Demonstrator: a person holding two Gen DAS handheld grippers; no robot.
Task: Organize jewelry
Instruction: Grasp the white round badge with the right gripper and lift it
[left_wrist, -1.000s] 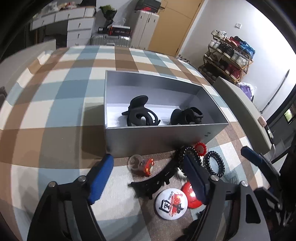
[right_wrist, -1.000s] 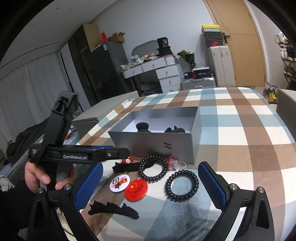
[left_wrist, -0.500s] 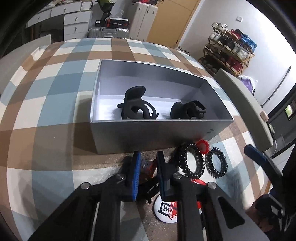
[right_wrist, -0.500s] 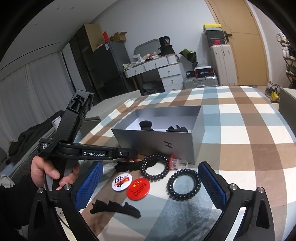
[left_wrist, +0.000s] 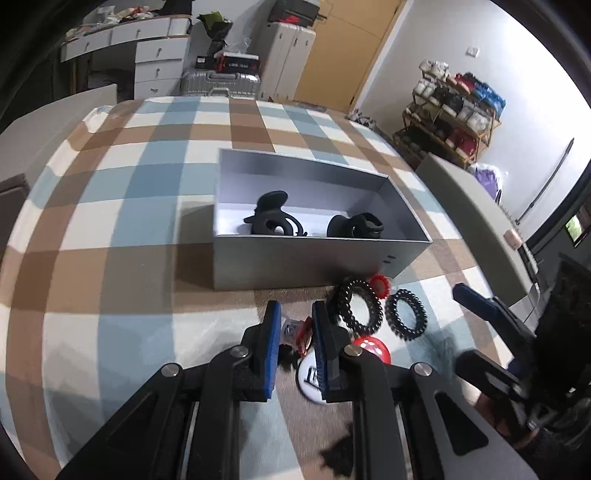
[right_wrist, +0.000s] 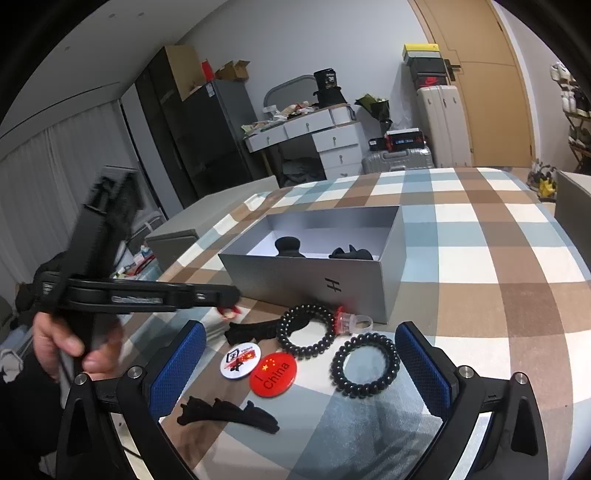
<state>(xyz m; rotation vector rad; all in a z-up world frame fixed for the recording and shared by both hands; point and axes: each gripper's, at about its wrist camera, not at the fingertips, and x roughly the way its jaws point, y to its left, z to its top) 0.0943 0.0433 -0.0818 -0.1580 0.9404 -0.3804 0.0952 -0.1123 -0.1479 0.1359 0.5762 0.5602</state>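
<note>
A grey open box (left_wrist: 314, 254) stands on the checked cloth with two black hair claws (left_wrist: 271, 218) inside. My left gripper (left_wrist: 295, 325) is shut on a small red and clear ring (left_wrist: 301, 332), lifted just above the cloth in front of the box; it also shows in the right wrist view (right_wrist: 229, 312). My right gripper (right_wrist: 299, 354) is open and empty over the loose items: a black bead bracelet (right_wrist: 306, 330), a black coil hair tie (right_wrist: 365, 363), a red ring (right_wrist: 349, 321), a red badge (right_wrist: 273, 374), a white badge (right_wrist: 238, 360) and two black clips (right_wrist: 229, 411).
The box (right_wrist: 332, 273) sits in the middle of the checked table. A grey lid or case (left_wrist: 476, 221) lies off the table's right side. Drawers and suitcases (left_wrist: 221, 81) stand beyond the far edge.
My left gripper closed on the small red and clear ring, then lifted it and drew back a little from the box. The right gripper has stayed open in place.
</note>
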